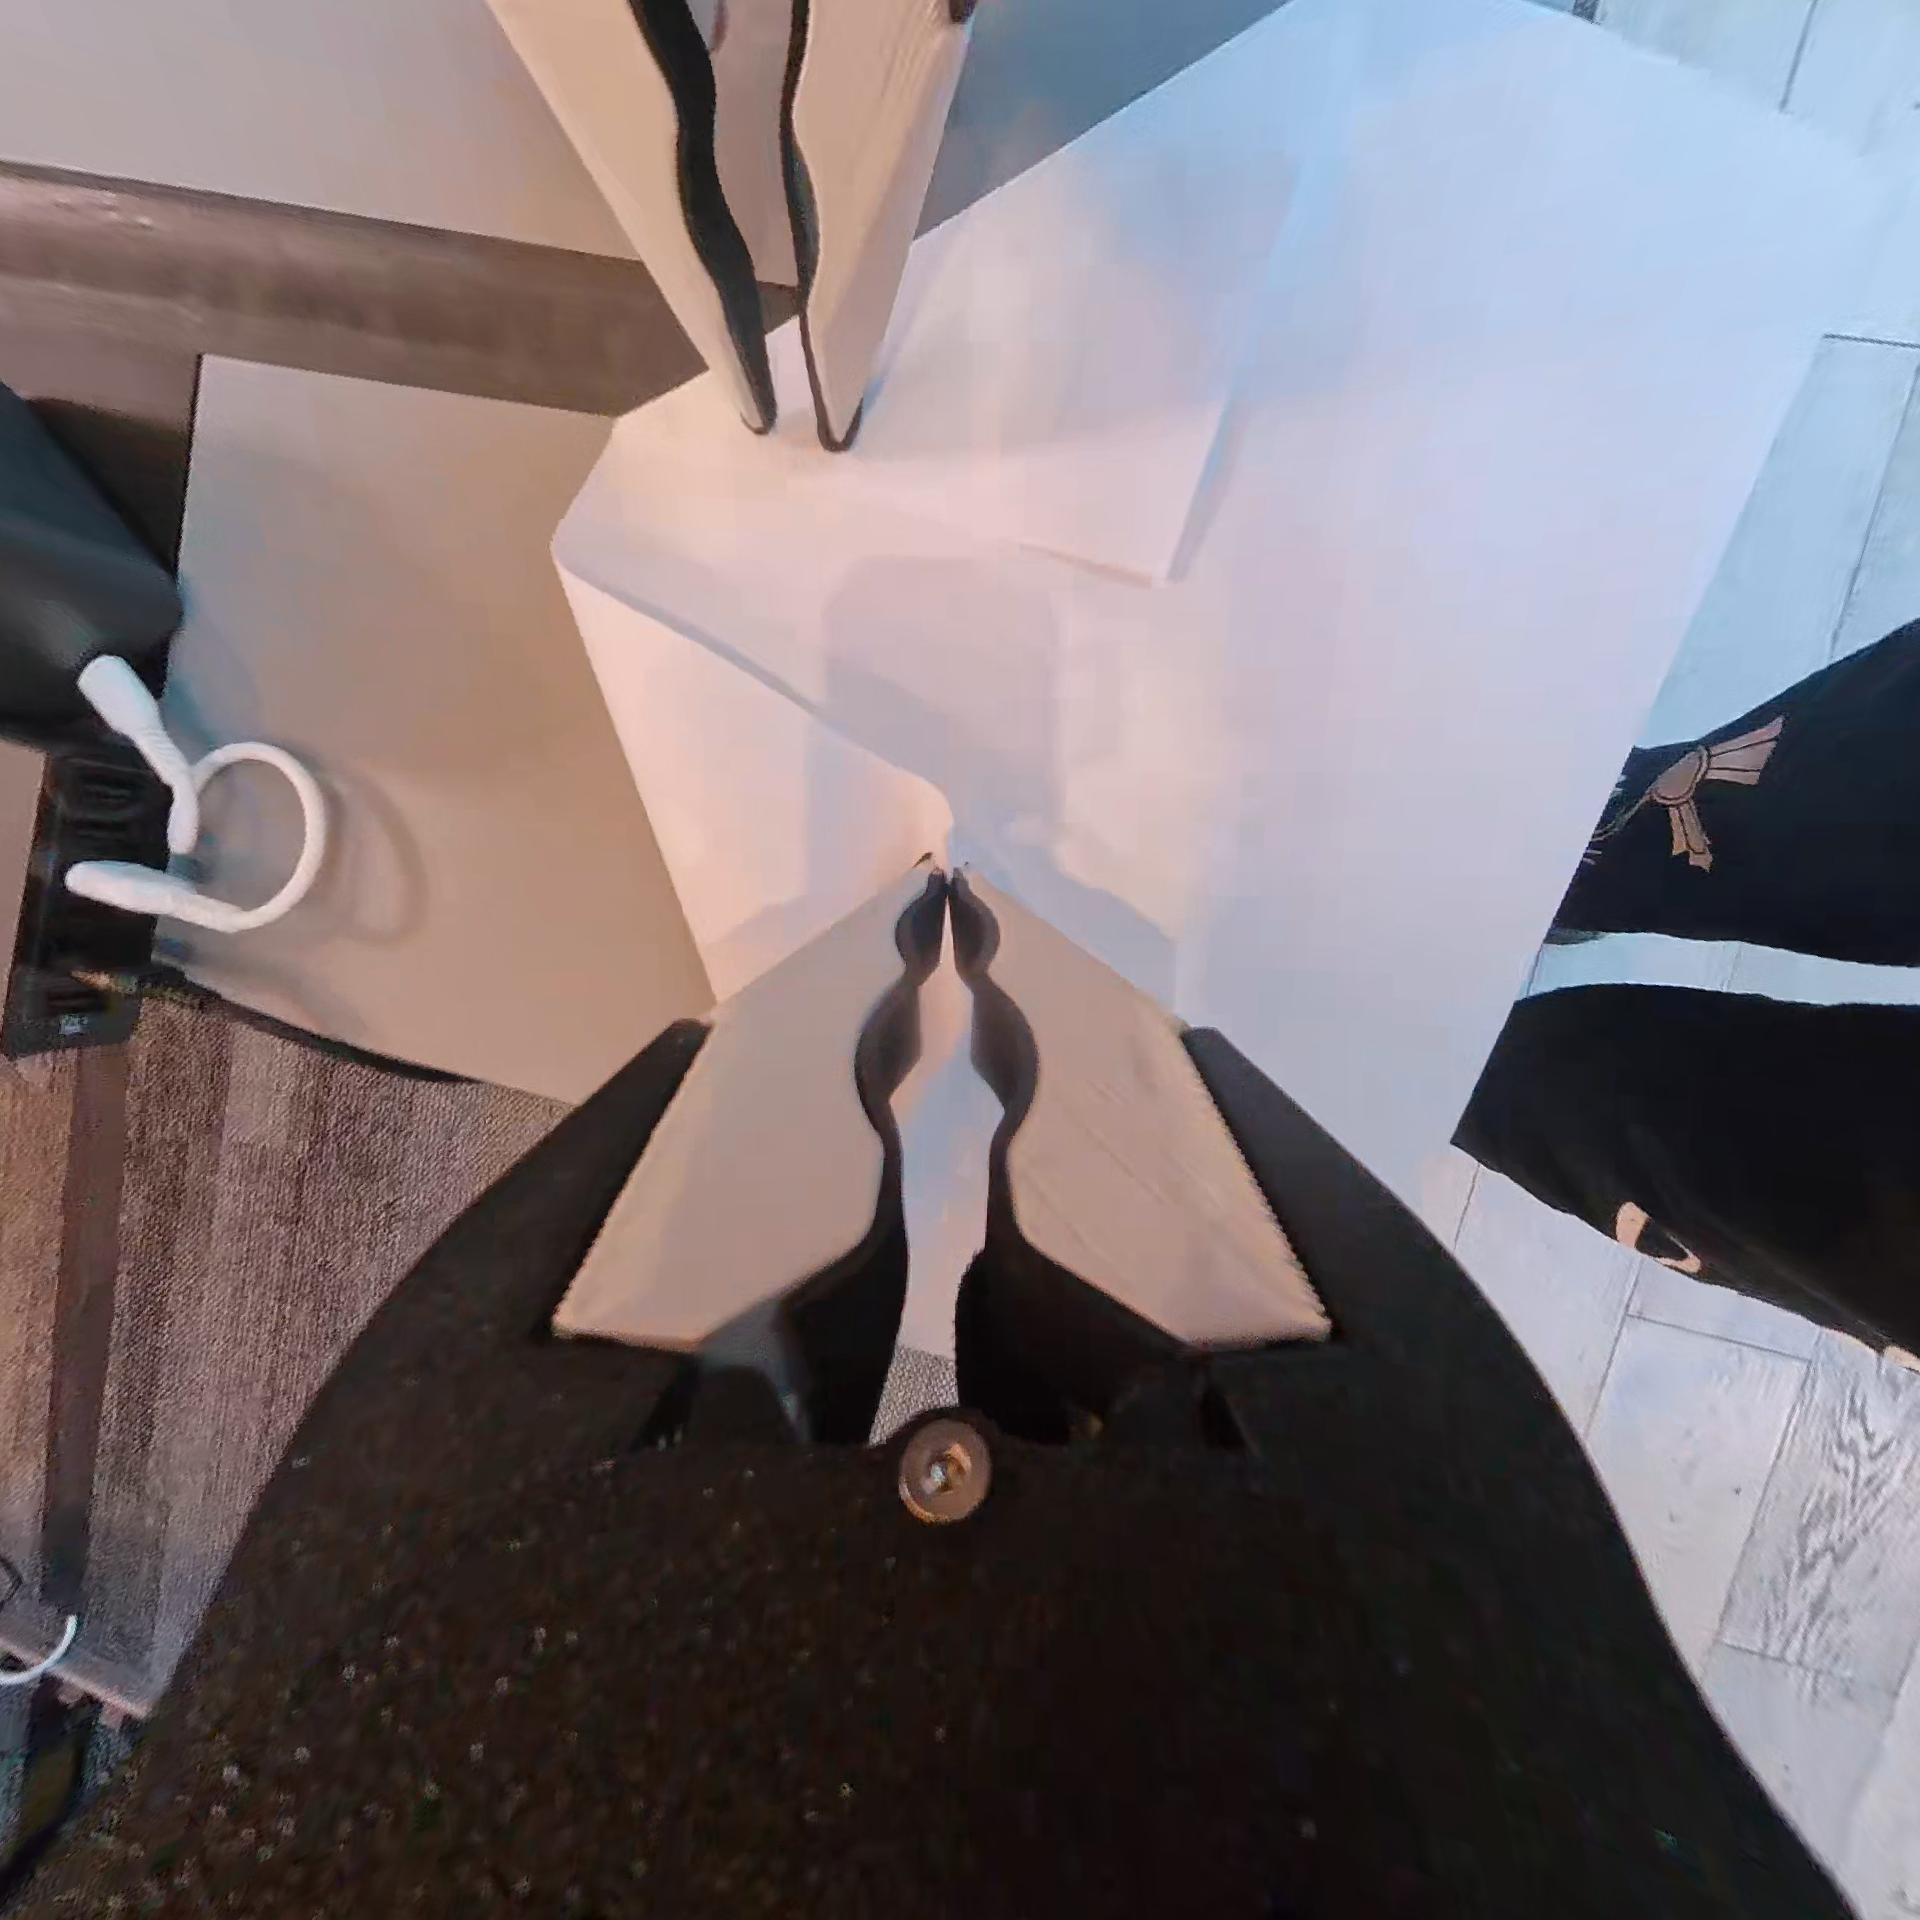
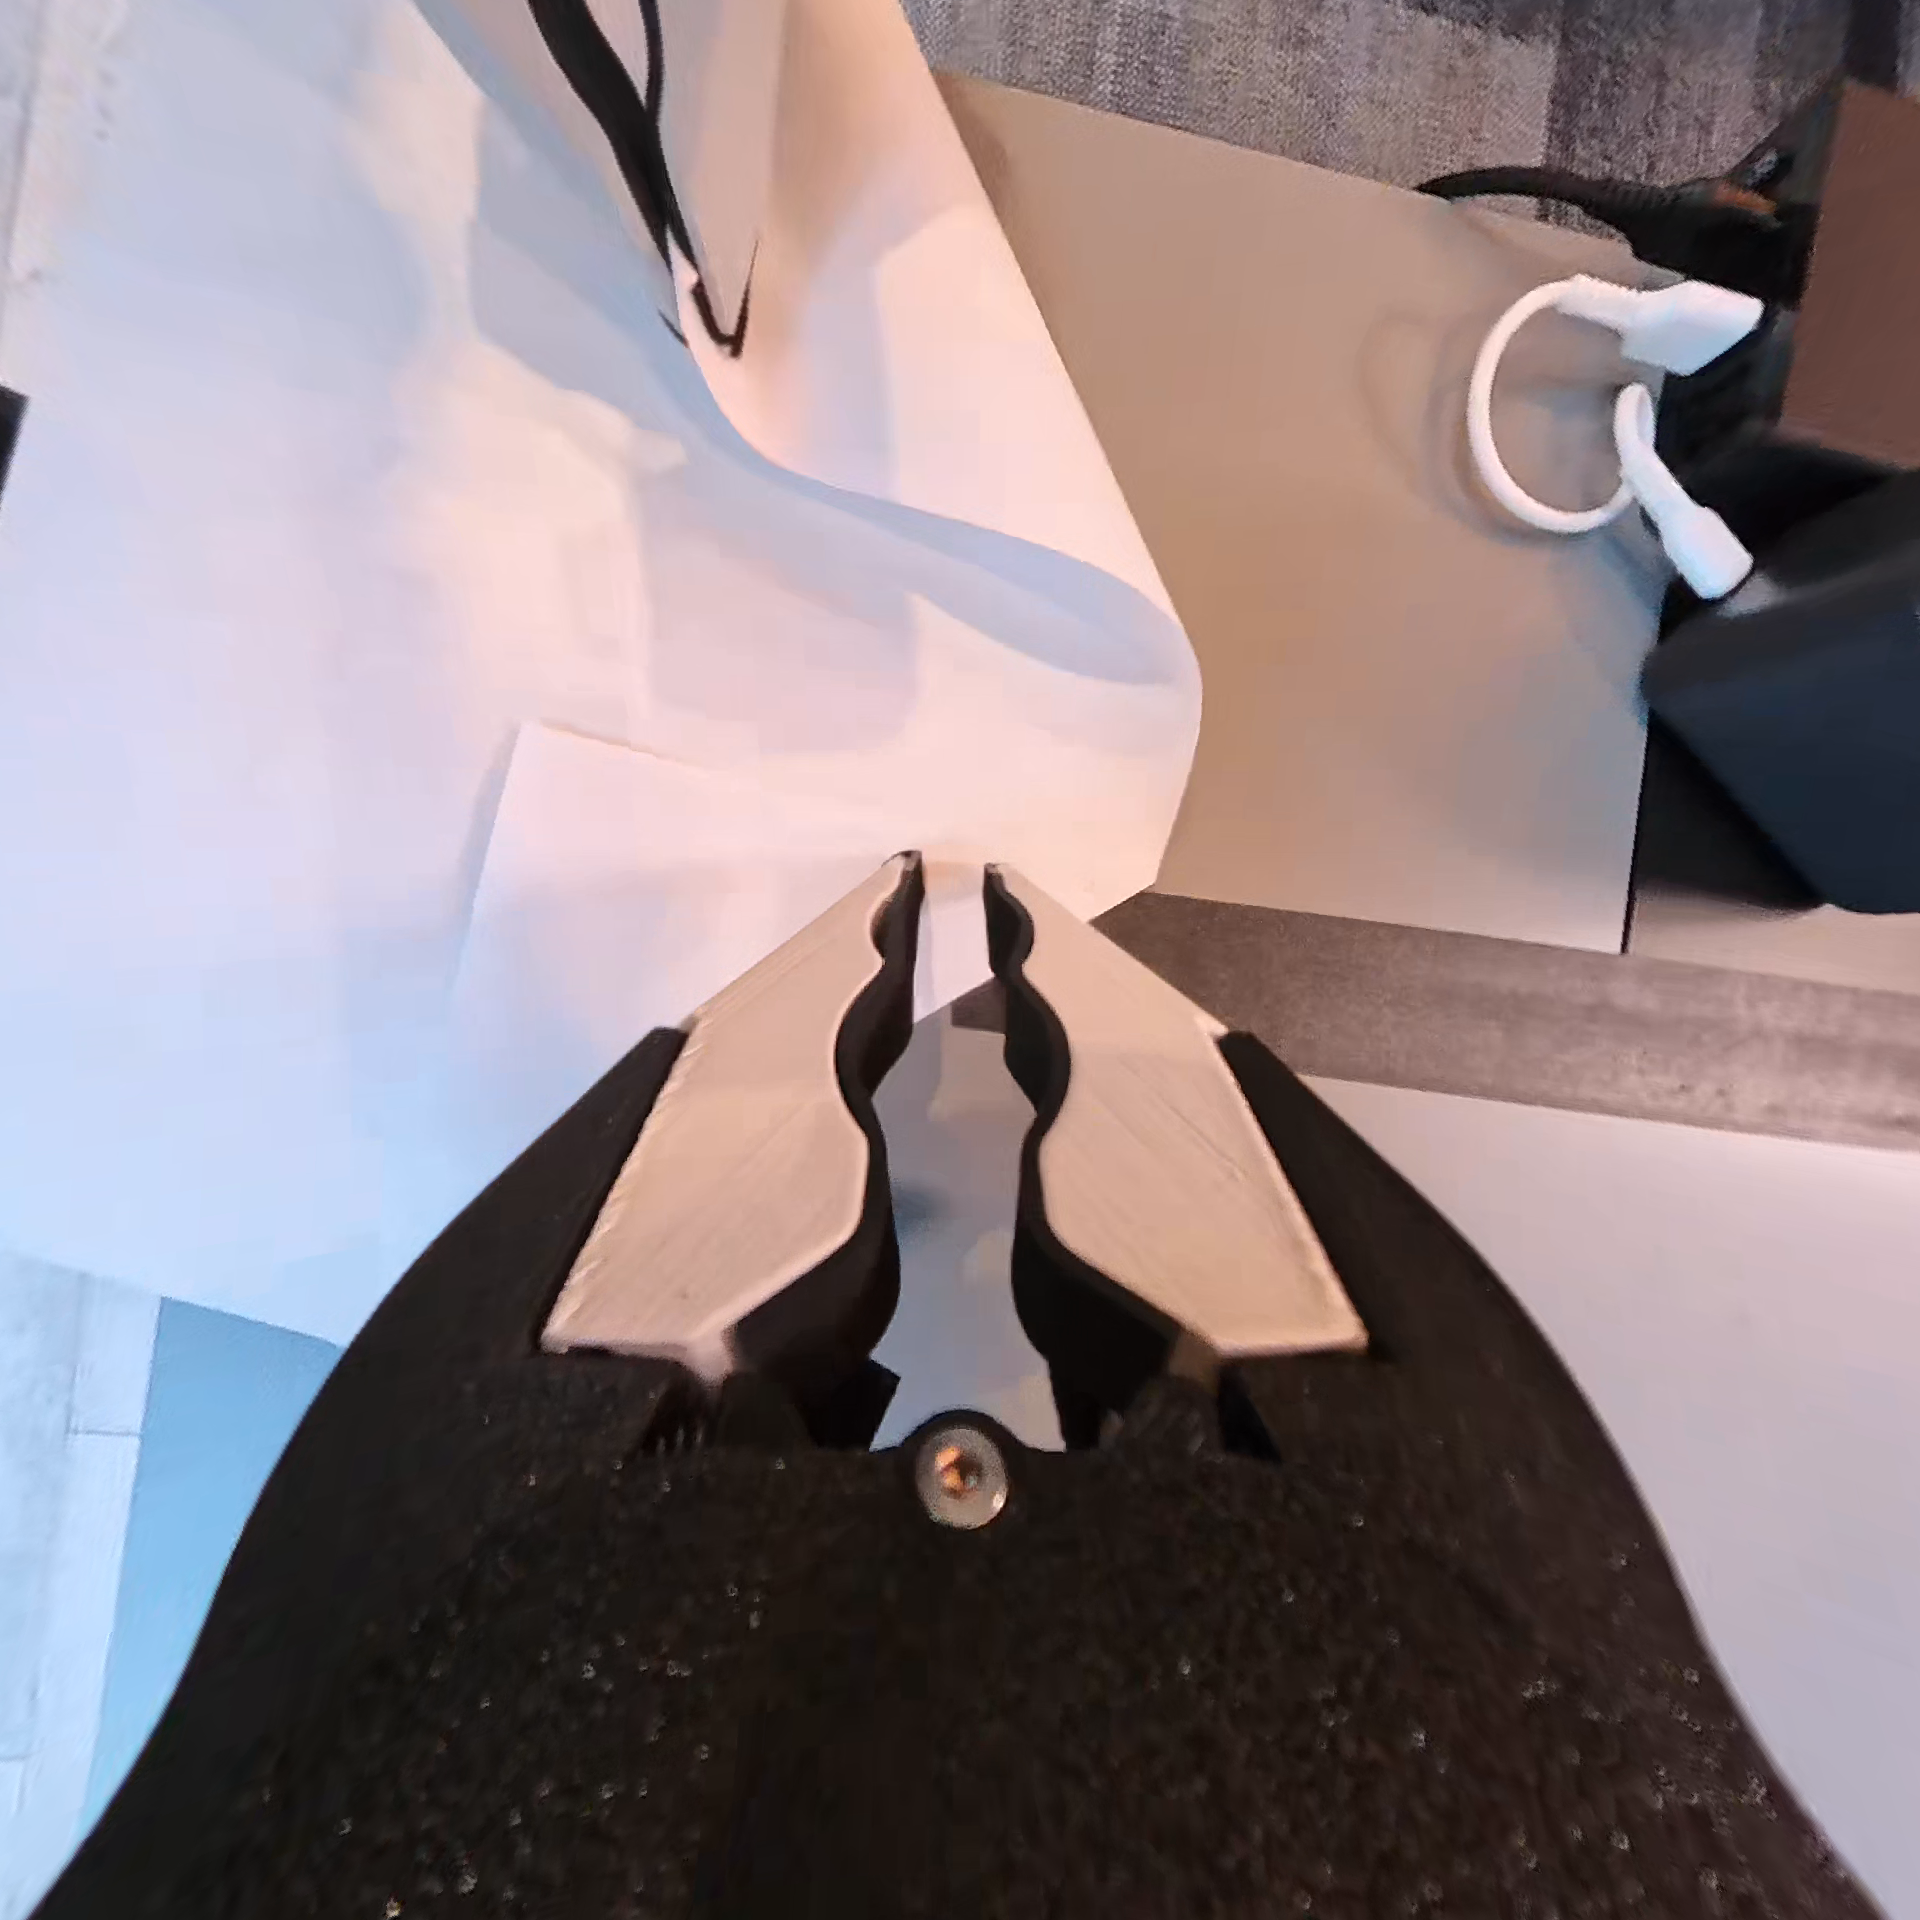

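My left tongs (image 1: 948, 871) pinch a fold of the white paper (image 1: 1299, 499) while my right tongs (image 2: 951, 860), barely parted, clasp its edge above the surface (image 2: 1299, 436).

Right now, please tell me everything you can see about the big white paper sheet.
The white paper sheet looks thin, plain and unprinted, with creases and a folded flap. It is lifted and bent in a soft curve above the beige table, and part of it hangs past the table edge. The left tool is shut on a fold of it. The right tool pinches its edge.
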Demonstrator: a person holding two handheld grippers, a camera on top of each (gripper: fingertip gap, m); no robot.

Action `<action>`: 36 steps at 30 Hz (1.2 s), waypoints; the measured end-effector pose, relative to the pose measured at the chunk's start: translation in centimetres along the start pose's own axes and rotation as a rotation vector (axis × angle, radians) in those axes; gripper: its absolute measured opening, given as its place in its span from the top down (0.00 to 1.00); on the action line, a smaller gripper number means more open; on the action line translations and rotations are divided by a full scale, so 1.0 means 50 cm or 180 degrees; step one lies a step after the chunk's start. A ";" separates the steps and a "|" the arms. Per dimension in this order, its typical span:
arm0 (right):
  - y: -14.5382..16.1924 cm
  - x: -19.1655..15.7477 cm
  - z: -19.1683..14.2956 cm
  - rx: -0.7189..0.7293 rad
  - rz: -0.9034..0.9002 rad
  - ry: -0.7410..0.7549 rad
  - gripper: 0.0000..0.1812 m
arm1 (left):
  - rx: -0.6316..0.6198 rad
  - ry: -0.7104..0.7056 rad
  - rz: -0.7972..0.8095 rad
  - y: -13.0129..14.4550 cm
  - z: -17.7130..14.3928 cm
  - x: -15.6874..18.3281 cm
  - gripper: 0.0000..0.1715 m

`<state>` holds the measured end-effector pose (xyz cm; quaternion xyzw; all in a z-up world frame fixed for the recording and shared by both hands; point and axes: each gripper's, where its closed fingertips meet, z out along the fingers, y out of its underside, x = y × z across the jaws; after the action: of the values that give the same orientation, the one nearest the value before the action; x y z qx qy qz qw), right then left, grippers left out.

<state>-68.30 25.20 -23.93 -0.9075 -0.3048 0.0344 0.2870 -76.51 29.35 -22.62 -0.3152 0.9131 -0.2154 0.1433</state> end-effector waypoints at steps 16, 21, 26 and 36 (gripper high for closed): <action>-0.049 0.048 -0.028 0.0337 0.0977 0.0373 0.86 | -0.0018 0.0399 -0.0211 -0.006 0.039 -0.004 1.00; -0.093 0.096 -0.045 0.0796 0.2075 0.0634 0.83 | -0.0001 0.0429 -0.0256 -0.007 0.040 -0.008 1.00; -0.045 0.081 0.028 0.0320 0.2074 0.0676 0.83 | 0.0006 0.0517 -0.0364 -0.008 0.039 -0.011 1.00; -0.039 0.087 0.036 0.0358 0.1732 0.0513 0.83 | 0.1361 0.1264 -0.2331 -0.067 -0.087 -0.137 0.87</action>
<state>-66.24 29.87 -23.88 -0.9384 -0.0239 0.0547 0.3403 -71.34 32.65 -16.36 -0.5327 0.6867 -0.4913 -0.0579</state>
